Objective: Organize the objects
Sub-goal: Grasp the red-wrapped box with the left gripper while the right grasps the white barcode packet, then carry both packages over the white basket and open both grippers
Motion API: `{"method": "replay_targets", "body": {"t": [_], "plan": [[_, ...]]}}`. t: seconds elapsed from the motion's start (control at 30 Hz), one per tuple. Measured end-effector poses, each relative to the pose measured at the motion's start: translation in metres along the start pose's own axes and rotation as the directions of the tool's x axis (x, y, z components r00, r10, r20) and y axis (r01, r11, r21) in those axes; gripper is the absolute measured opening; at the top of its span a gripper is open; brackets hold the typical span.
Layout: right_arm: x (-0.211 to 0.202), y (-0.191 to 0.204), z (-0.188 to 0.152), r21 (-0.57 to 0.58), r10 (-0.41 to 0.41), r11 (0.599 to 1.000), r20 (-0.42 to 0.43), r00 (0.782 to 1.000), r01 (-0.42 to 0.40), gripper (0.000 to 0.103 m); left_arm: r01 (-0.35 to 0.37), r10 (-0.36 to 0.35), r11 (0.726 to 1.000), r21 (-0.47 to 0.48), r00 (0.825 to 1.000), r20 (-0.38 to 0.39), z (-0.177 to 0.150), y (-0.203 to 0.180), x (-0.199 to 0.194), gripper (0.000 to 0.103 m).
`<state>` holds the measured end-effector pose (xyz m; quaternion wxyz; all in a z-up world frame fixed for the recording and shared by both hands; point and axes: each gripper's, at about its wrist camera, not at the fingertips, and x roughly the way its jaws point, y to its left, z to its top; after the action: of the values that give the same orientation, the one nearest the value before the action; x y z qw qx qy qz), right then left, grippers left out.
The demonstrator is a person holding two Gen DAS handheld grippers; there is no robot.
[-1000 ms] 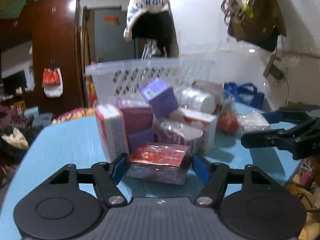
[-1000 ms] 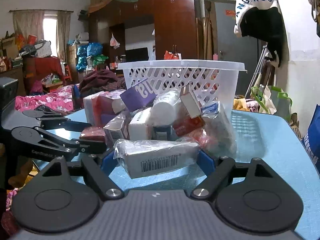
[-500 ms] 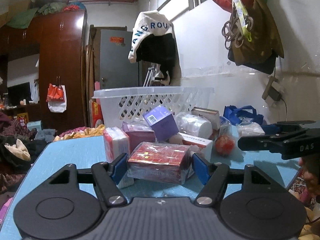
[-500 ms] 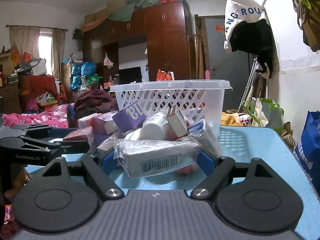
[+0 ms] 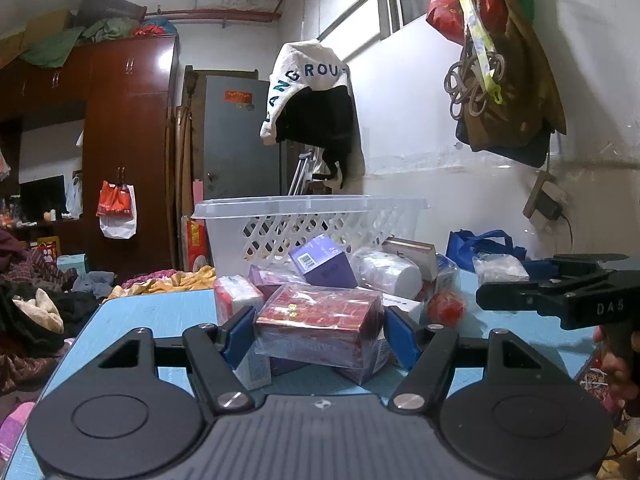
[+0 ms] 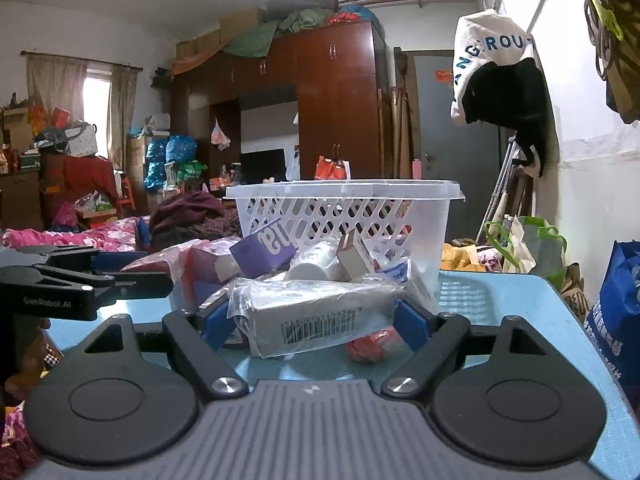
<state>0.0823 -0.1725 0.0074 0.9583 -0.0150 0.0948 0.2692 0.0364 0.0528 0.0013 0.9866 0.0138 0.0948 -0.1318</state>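
My left gripper (image 5: 318,330) is shut on a red wrapped box (image 5: 316,320) and holds it above the blue table (image 5: 160,312). My right gripper (image 6: 316,316) is shut on a white box in clear wrap with a barcode (image 6: 316,314), also lifted. Behind both stands a white lattice basket (image 5: 312,220), which also shows in the right wrist view (image 6: 344,208). In front of it lies a pile with a purple box (image 5: 324,266), a white roll (image 5: 384,270) and a small red item (image 5: 446,308). The right gripper shows at the right of the left wrist view (image 5: 560,296); the left gripper shows at the left of the right wrist view (image 6: 80,284).
A blue bag (image 5: 484,246) sits at the table's far right by the wall. Clothes hang on the wall (image 5: 312,112). A blue bag (image 6: 616,312) is beside the table's right edge. A cluttered bed (image 6: 80,236) and a wardrobe (image 6: 336,108) lie beyond.
Both grippers have risen and tilted up with their boxes held; the pile and basket now sit lower in view, and more of the wall and ceiling shows.
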Motion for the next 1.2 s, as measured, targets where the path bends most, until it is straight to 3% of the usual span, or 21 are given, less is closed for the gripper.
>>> {"method": "replay_targets", "body": {"t": [0.6,0.8,0.93,1.03,1.2], "plan": [[-0.007,0.000,0.006,0.012,0.004,1.000,0.038,0.999,-0.004,0.085,-0.018,0.021,0.999,-0.041,0.998,0.056,0.011,0.009,-0.011,0.072],[-0.006,0.004,0.036,-0.020,0.002,1.000,0.077,0.997,-0.001,0.085,-0.014,0.020,0.998,-0.067,0.995,0.095,0.049,0.021,-0.007,0.072],[0.018,0.006,0.078,-0.073,-0.027,0.997,0.095,0.995,0.034,0.085,-0.018,0.026,0.996,-0.092,0.996,0.090,0.095,0.038,0.024,0.072],[0.049,0.002,0.112,-0.093,-0.074,0.992,0.098,0.992,0.083,0.085,-0.062,0.070,0.992,-0.113,0.995,0.069,0.127,0.054,0.061,0.072],[0.124,-0.012,0.141,-0.093,-0.125,0.988,-0.001,0.992,0.124,0.085,-0.065,0.050,0.985,-0.163,0.994,-0.099,0.154,0.079,0.142,0.072]]}}
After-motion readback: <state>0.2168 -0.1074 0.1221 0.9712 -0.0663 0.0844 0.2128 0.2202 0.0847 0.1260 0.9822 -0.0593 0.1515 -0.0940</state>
